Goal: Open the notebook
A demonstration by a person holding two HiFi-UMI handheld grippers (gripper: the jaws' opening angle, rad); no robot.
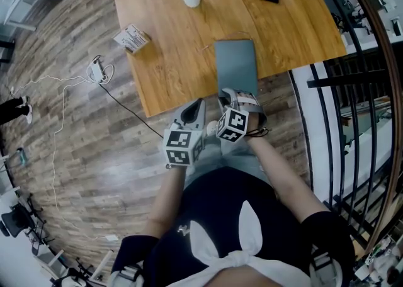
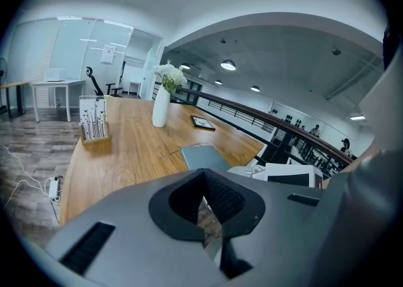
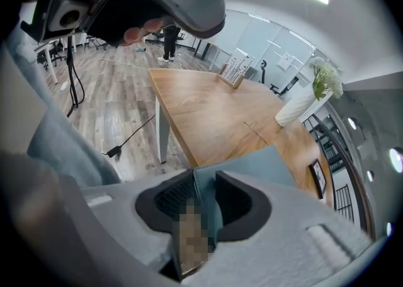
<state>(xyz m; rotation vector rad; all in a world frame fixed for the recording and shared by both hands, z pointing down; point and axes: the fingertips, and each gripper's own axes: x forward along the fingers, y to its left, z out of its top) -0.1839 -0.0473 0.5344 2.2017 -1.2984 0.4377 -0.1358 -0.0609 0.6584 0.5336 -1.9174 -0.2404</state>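
Right gripper (image 1: 233, 95) clamped on notebook (image 1: 236, 65) at table (image 1: 164, 59) near edge, presumably to lift cover. Left gripper (image 1: 198, 104) jaws together, empty, idle beside edge.

Notebook (image 1: 236, 62) on table (image 1: 167, 40); right tongs (image 1: 238, 95) at near edge

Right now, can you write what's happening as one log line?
left gripper: shut, empty | right gripper: shut on notebook, near edge | notebook: flat on table, cover not yet lifted
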